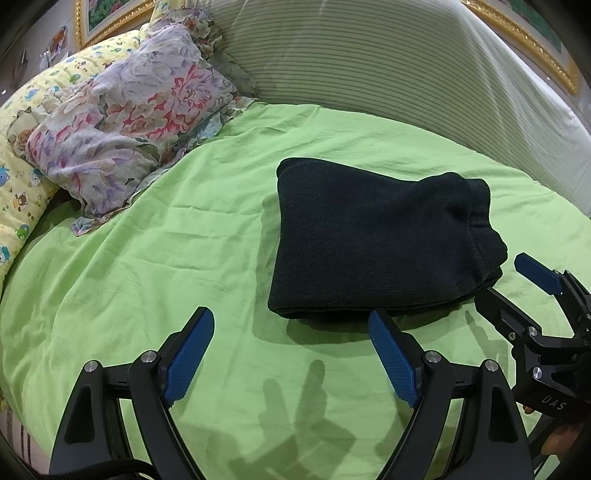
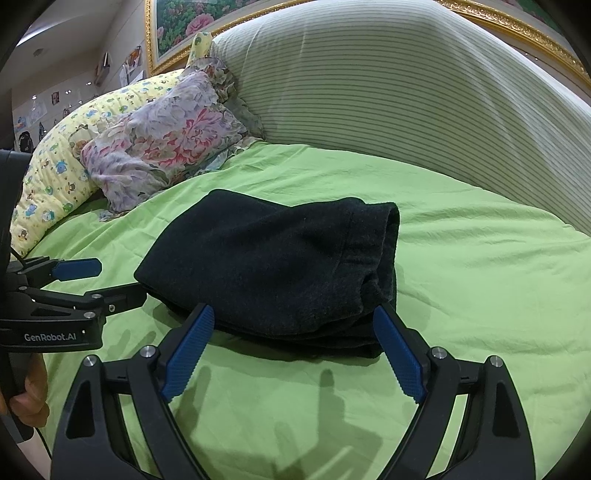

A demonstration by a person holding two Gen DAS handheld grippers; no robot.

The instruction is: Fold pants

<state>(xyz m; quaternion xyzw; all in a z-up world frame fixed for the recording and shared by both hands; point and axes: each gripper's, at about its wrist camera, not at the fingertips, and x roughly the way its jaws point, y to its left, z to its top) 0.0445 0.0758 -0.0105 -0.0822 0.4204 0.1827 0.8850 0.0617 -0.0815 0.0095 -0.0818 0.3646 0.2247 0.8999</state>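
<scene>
The dark navy pants point(image 1: 376, 240) lie folded into a compact stack on the green bed sheet point(image 1: 166, 258); they also show in the right wrist view point(image 2: 273, 266). My left gripper point(image 1: 291, 332) is open and empty, just in front of the stack's near left edge. My right gripper point(image 2: 293, 325) is open and empty, its fingertips at the near edge of the stack, not holding it. In the left wrist view the right gripper point(image 1: 517, 284) sits at the stack's right end. In the right wrist view the left gripper point(image 2: 110, 280) sits at the stack's left end.
A floral pillow point(image 1: 125, 118) and a yellow cartoon-print pillow point(image 1: 22, 206) lie at the back left of the bed. A striped bolster point(image 1: 406, 66) runs along the back, with gold-framed pictures point(image 2: 184, 33) above it. Green sheet point(image 2: 480, 277) spreads around the pants.
</scene>
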